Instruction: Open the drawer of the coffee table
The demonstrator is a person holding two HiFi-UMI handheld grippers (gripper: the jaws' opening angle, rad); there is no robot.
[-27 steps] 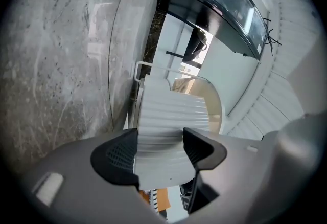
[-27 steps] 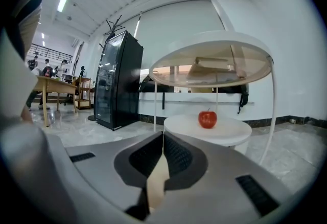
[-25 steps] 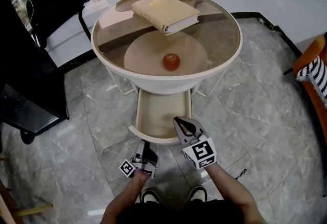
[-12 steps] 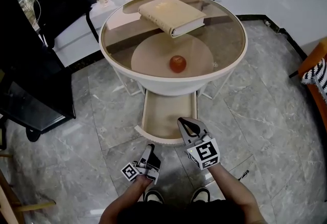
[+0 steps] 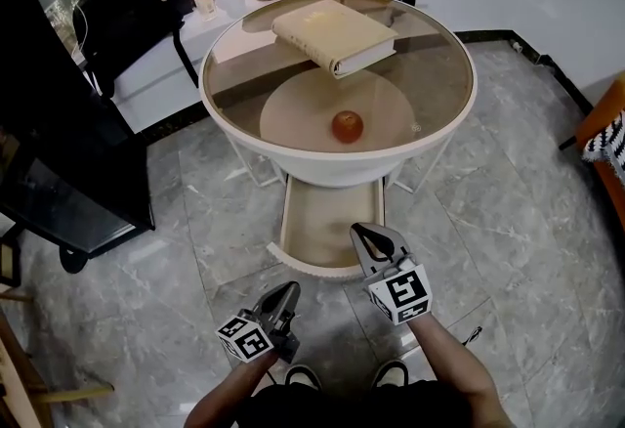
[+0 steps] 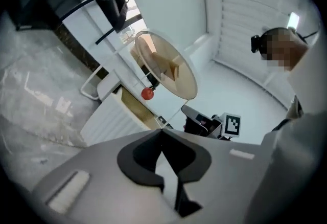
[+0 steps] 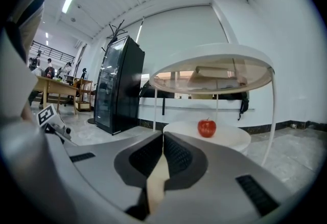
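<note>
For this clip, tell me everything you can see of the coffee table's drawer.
The drawer stands pulled well out from under the round white coffee table, toward the person. It is a shallow open tray with a tan, wood-looking floor and side walls and a white curved front panel that matches the table's body. Nothing shows inside it. The right gripper, jaws together, overlaps its front right corner in the head view; whether they touch cannot be told.

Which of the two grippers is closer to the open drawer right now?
The right gripper: in the head view its tips overlap the pulled-out drawer's right side, while the left gripper sits back over the floor tiles.
</note>
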